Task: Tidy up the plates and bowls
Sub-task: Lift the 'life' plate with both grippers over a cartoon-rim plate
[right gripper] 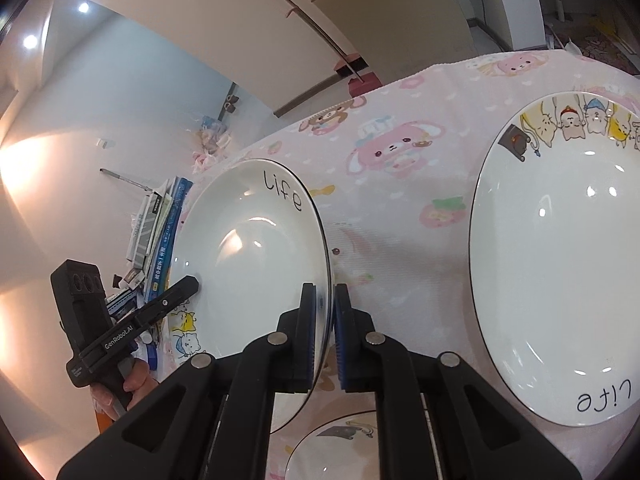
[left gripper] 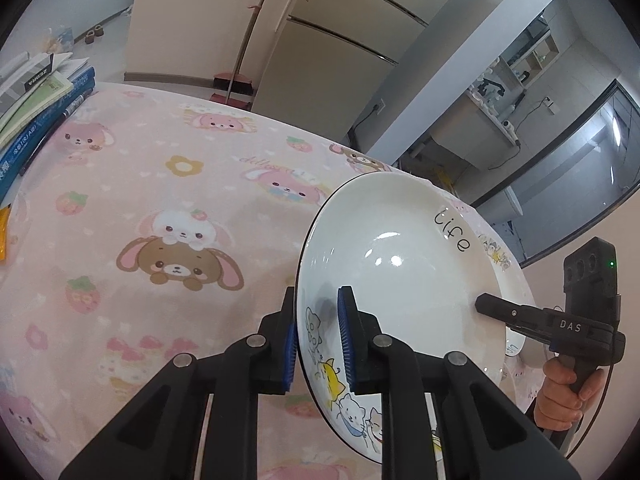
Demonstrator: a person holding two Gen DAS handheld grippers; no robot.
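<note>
A white plate [left gripper: 400,264] with "life" lettering and cartoon cats is held tilted above the pink tablecloth, gripped on opposite rims. My left gripper [left gripper: 318,300] is shut on its near rim, blue pads on either side of the edge. My right gripper [left gripper: 486,304] clamps the far rim, a hand on its handle. In the right wrist view the same plate [right gripper: 248,248] sits in my right gripper [right gripper: 325,292], with the left gripper [right gripper: 188,284] on its other side. A second matching plate [right gripper: 560,260] lies flat on the cloth at right. A third plate [right gripper: 340,440] shows partly at the bottom.
The table wears a pink cartoon-animal cloth [left gripper: 160,200]. A stack of books [left gripper: 36,100] sits at its far left corner. Beyond the table stand a tall beige cabinet [left gripper: 340,40] and a red dustpan with a broom [left gripper: 234,88].
</note>
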